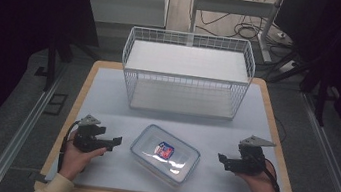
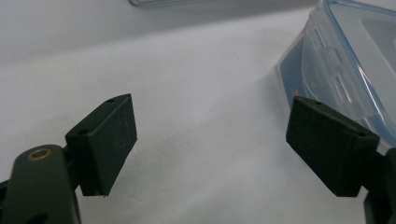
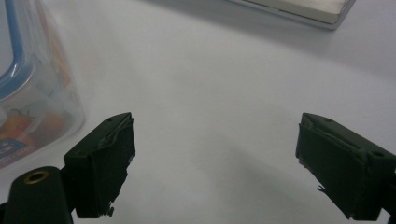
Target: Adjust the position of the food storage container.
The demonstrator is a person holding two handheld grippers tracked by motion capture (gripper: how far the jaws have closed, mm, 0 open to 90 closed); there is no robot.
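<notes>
Two hand-held grippers flank a clear box (image 1: 165, 154) on the desk (image 1: 107, 102), and we hold one in each hand. Our left hand-held gripper (image 1: 112, 143) sits to the box's left, jaws wide apart with nothing between them, pointing toward the box. Our right hand-held gripper (image 1: 221, 160) sits to the box's right, also wide and empty, aimed back at the box. Neither touches it.

The box lies near the front middle of the desk, turned at a slant, with its blue-rimmed lid on. Through the lid we see a small packet (image 1: 164, 150) with red and blue print inside.

In the left gripper view, the box (image 2: 345, 60) stands just beside the right-hand jaw, and bare desk shows between the jaws. In the right gripper view, the box (image 3: 32, 93) fills the left edge, near the left-hand jaw but apart from it.

Behind the box, toward the desk's far edge, stands a white wire basket (image 1: 187, 73), well apart from both hands.
</notes>
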